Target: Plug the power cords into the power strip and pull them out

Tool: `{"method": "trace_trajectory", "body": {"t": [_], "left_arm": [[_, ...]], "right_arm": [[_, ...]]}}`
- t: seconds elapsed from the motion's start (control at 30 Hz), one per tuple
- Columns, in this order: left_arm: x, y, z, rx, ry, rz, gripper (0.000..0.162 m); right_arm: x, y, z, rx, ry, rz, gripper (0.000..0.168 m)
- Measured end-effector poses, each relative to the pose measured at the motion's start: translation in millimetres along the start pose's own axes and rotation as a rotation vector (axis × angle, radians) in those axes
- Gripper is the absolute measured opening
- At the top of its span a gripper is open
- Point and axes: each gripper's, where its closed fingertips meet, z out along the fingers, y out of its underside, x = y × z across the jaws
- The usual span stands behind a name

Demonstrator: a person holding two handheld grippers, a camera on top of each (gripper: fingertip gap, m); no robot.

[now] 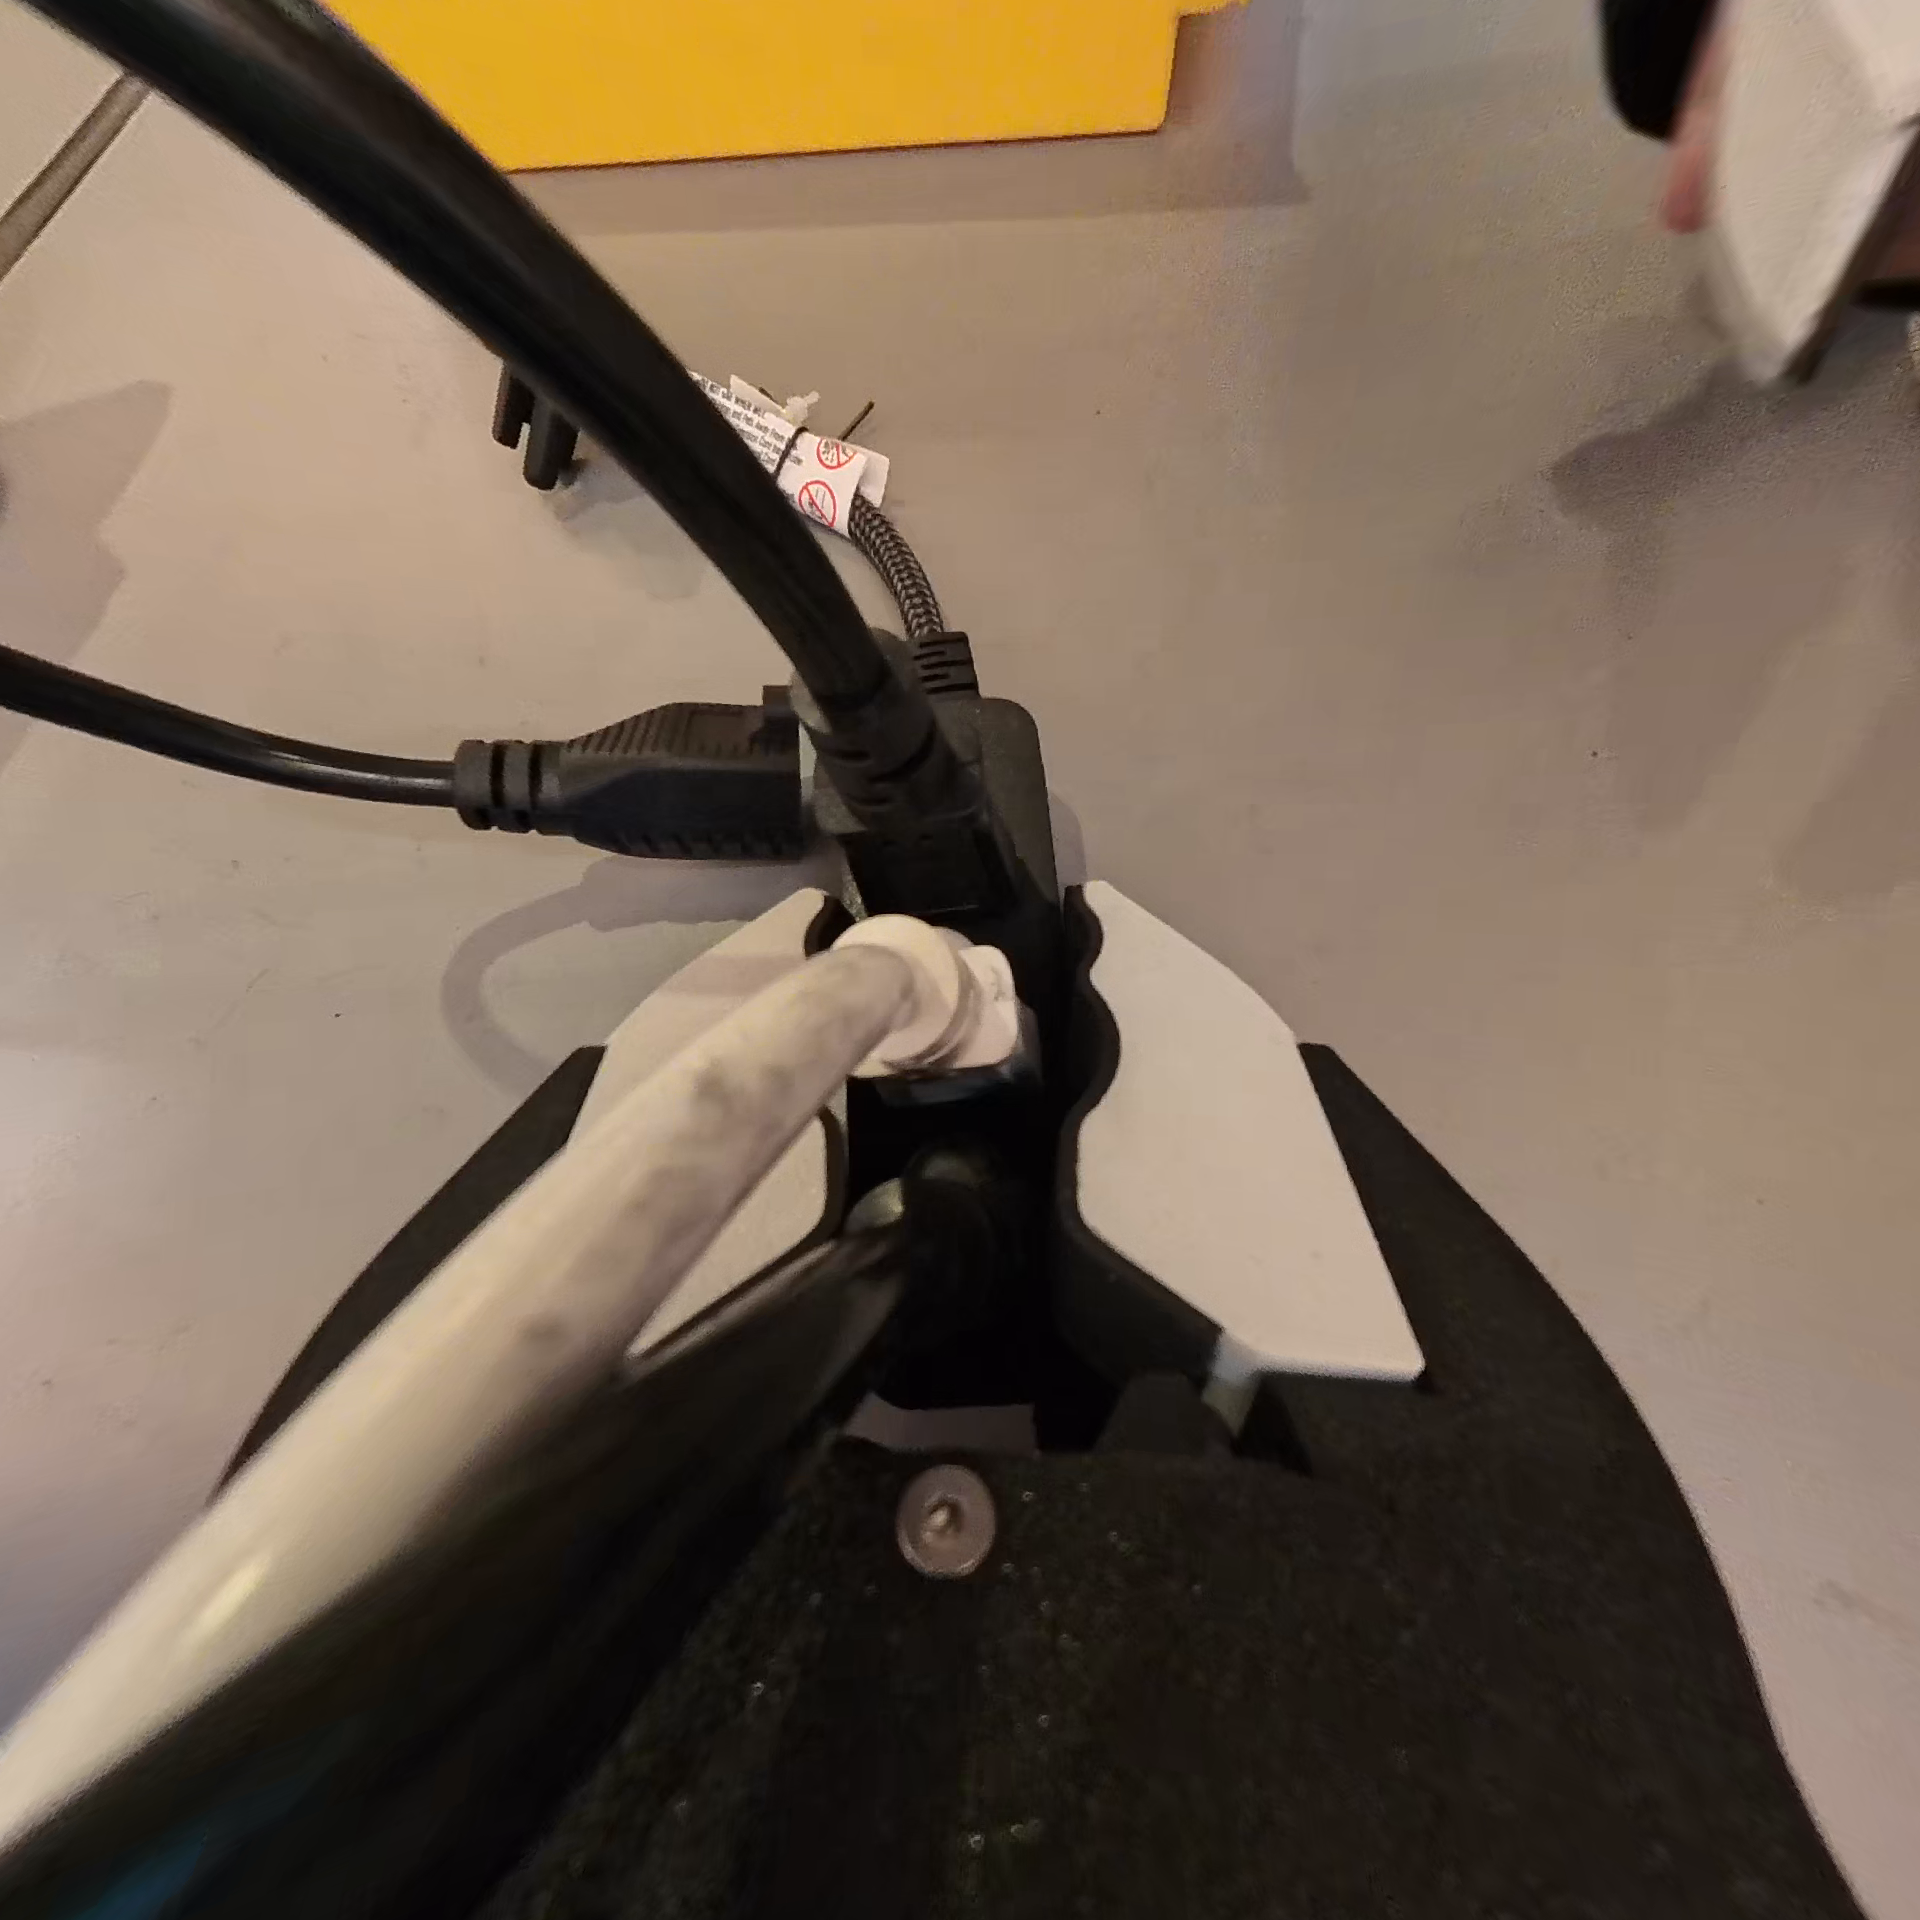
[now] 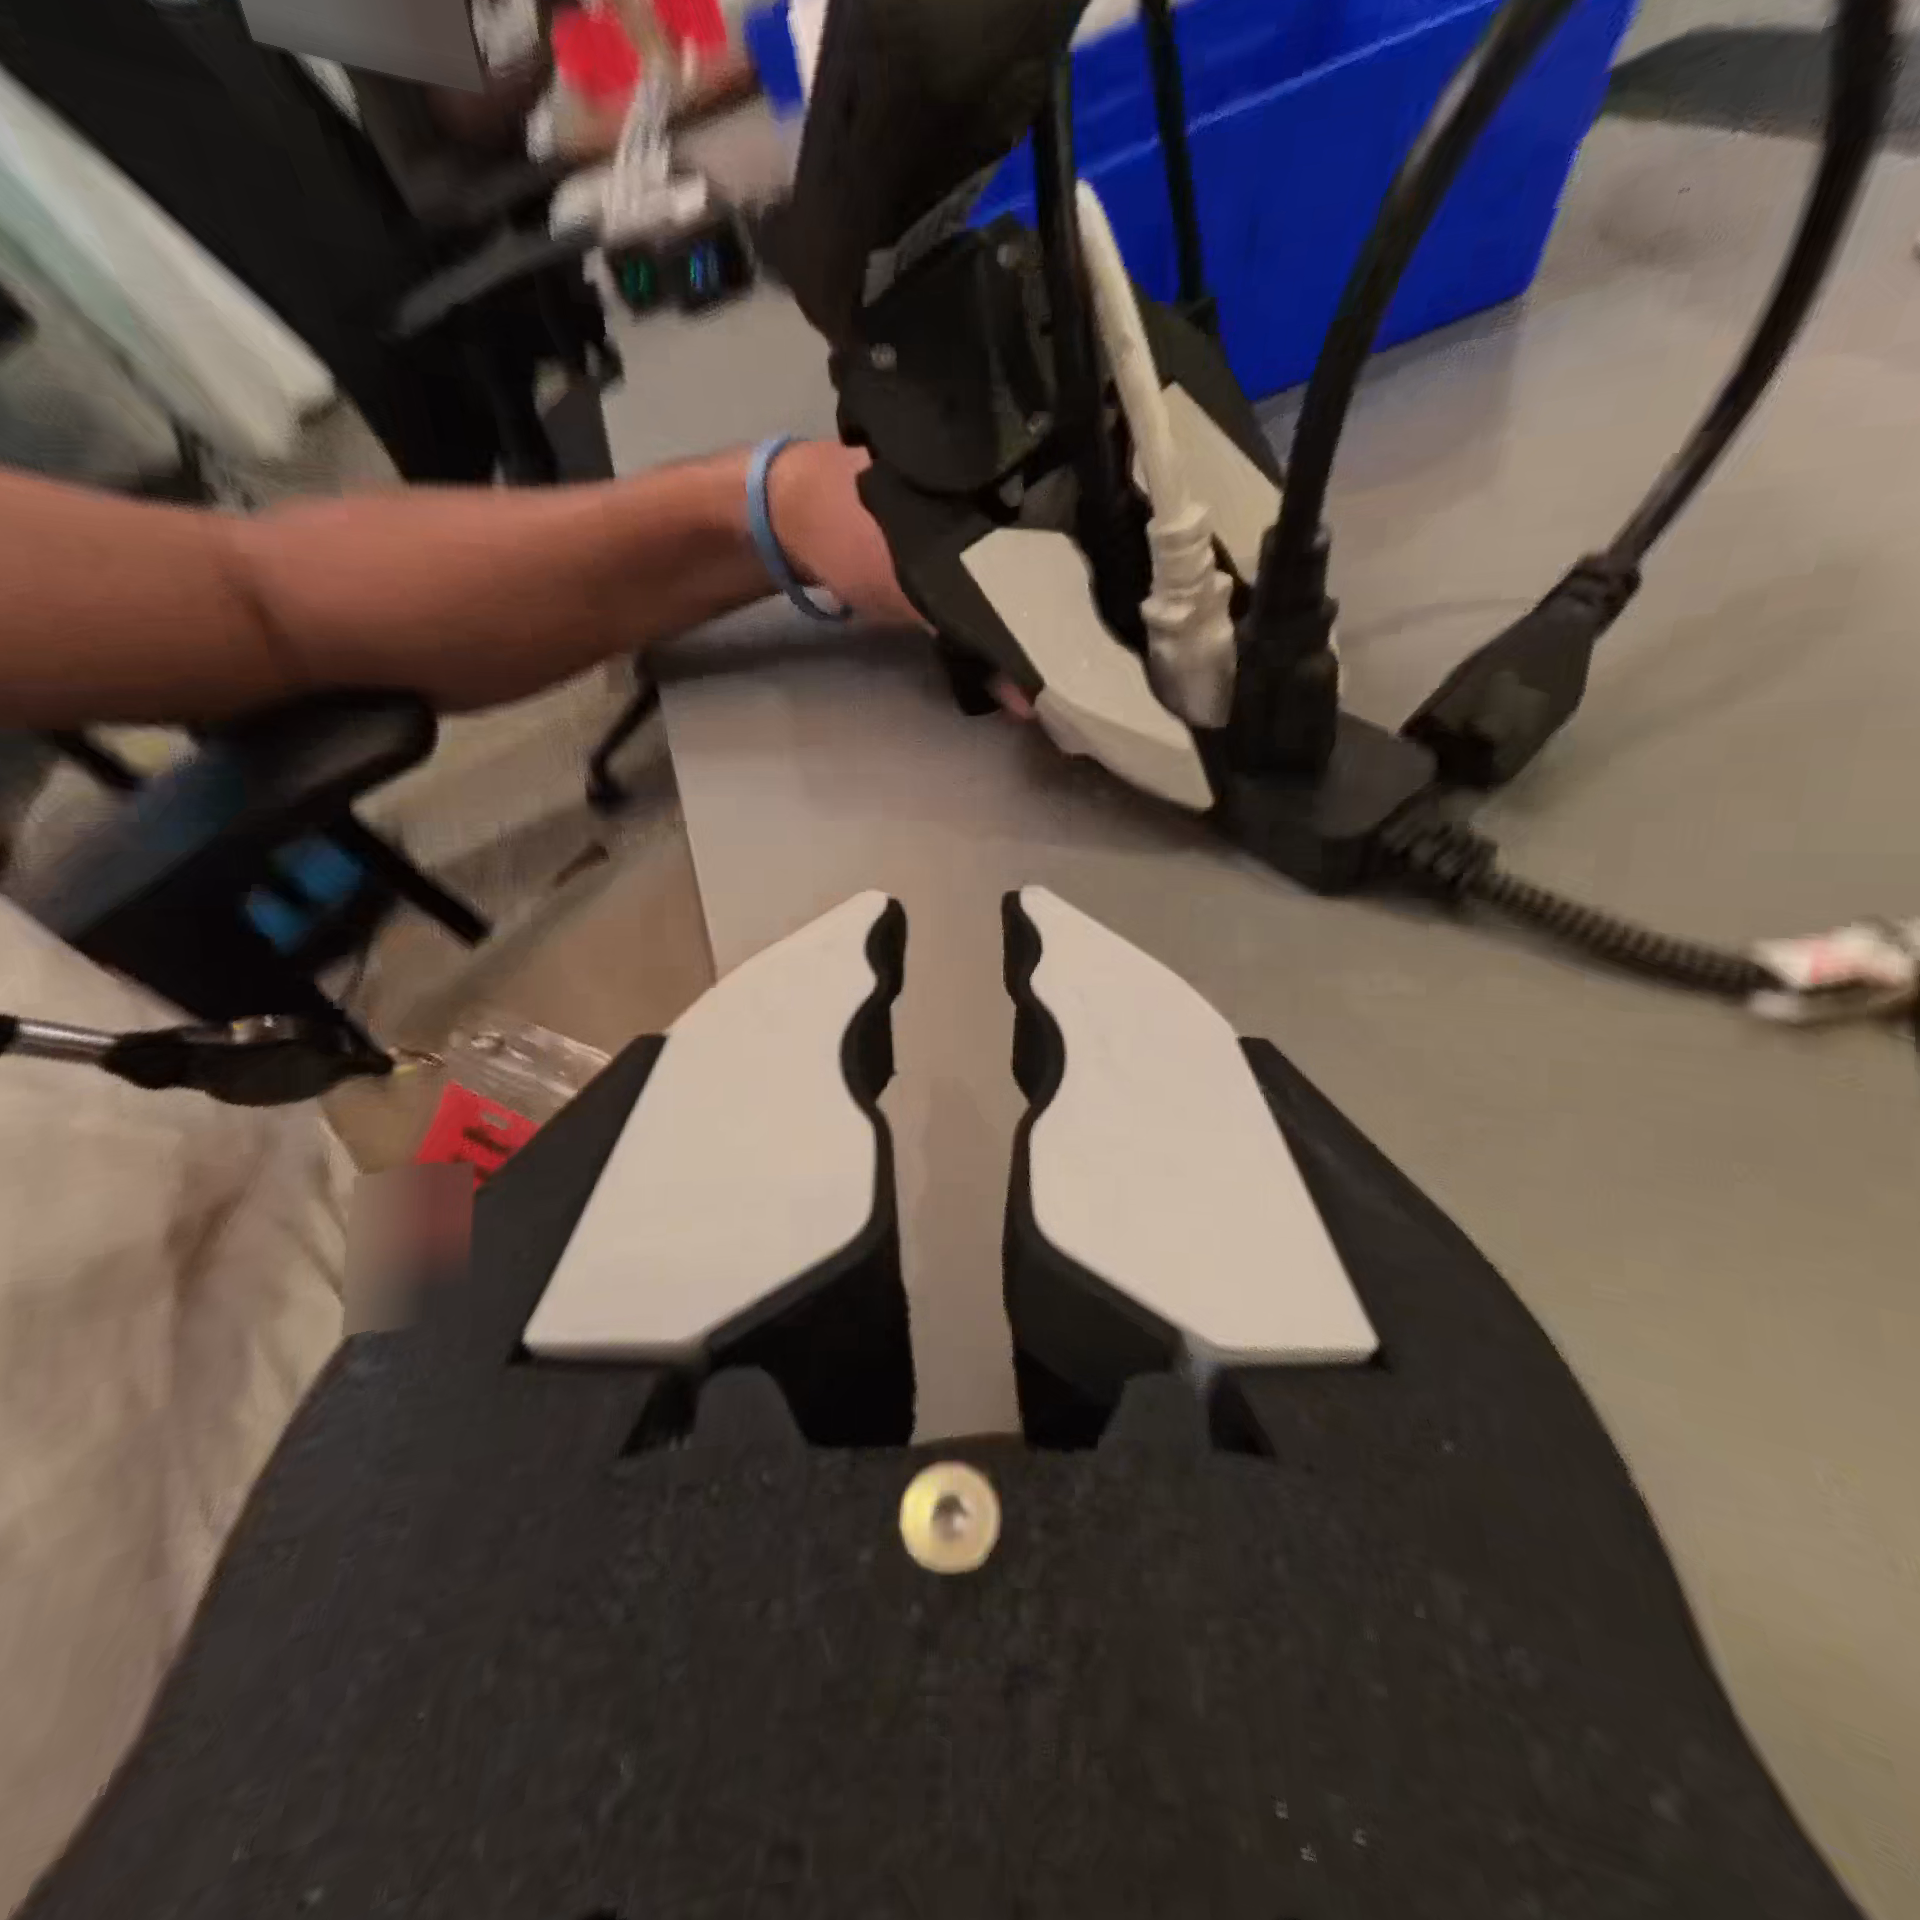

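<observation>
The grey tabletop [image 2: 1351, 1195] is carrying the small black power strip [image 2: 1340, 790], which is lying well ahead of the right gripper [image 2: 951, 914]. A blue plastic bin [image 2: 1351, 208] is standing behind; its contents are hidden. The left gripper [image 1: 935, 935] is clamping the strip's body. The right gripper is hanging narrowly parted, holding nothing. The white plug [image 1: 966, 1018] and two black plugs [image 1: 914, 810] are sitting seated. If the clamp slips during a pull, the strip will likely be lifting with the cord.

Around the power strip [image 2: 1340, 800], the left gripper [image 2: 1122, 717] blocks its near-left flank; white plug [image 2: 1184, 623] and black plugs [image 2: 1288, 665] crowd the top; the table [image 2: 1039, 1039] beside the right gripper [image 2: 951, 914] seems open
</observation>
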Motion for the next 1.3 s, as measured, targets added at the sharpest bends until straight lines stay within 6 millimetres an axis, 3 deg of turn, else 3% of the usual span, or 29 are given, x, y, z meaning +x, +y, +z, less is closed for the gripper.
{"method": "trace_trajectory", "body": {"t": [0.07,0.13,0.2,0.33,0.5,0.73,0.83,1.0,1.13,1.23,1.3], "left_arm": [[0.1,-0.1,0.1,0.0,0.001,0.0,0.04],[0.4,-0.1,0.2,0.0,0.004,0.0,0.041],[0.5,-0.1,0.1,0.0,0.003,0.001,0.041],[0.5,-0.2,0.2,0.0,0.003,0.002,0.041],[0.6,-0.2,0.2,-0.001,0.002,0.002,0.041],[0.2,-1.4,1.4,0.001,0.012,0.014,0.041],[-3.7,-5.6,7.8,0.008,0.046,0.054,0.041],[-15.4,-13.8,21.1,0.02,0.112,0.112,0.041],[-18.9,-15.8,24.5,0.025,0.139,0.127,0.041],[-19.3,-15.9,24.4,0.028,0.119,0.143,0.041],[-20.0,-16.1,24.3,0.03,0.104,0.151,0.041]], "right_arm": [[-6.5,4.0,-14.8,0.095,0.05,0.067,0.018],[-19.4,-5.9,-28.2,0.168,0.021,0.047,0.016],[-18.7,-10.0,-34.3,0.218,0.029,0.012,0.014],[-13.8,3.3,-25.7,0.138,0.027,-0.041,0.016],[-23.3,3.7,-14.7,0.132,-0.046,0.007,0.016],[-20.5,10.0,-6.3,0.045,-0.023,-0.092,0.017],[4.6,-7.8,-5.5,-0.064,0.03,-0.223,0.025],[63.2,-55.2,-8.0,-0.51,0.038,-0.449,0.036],[78.9,-98.0,-0.1,-0.773,-0.099,-0.717,0.042],[106.1,-117.3,10.8,-0.942,-0.112,-0.698,0.045],[127.9,-122.9,9.4,-1.021,-0.113,-0.572,0.045]]}}
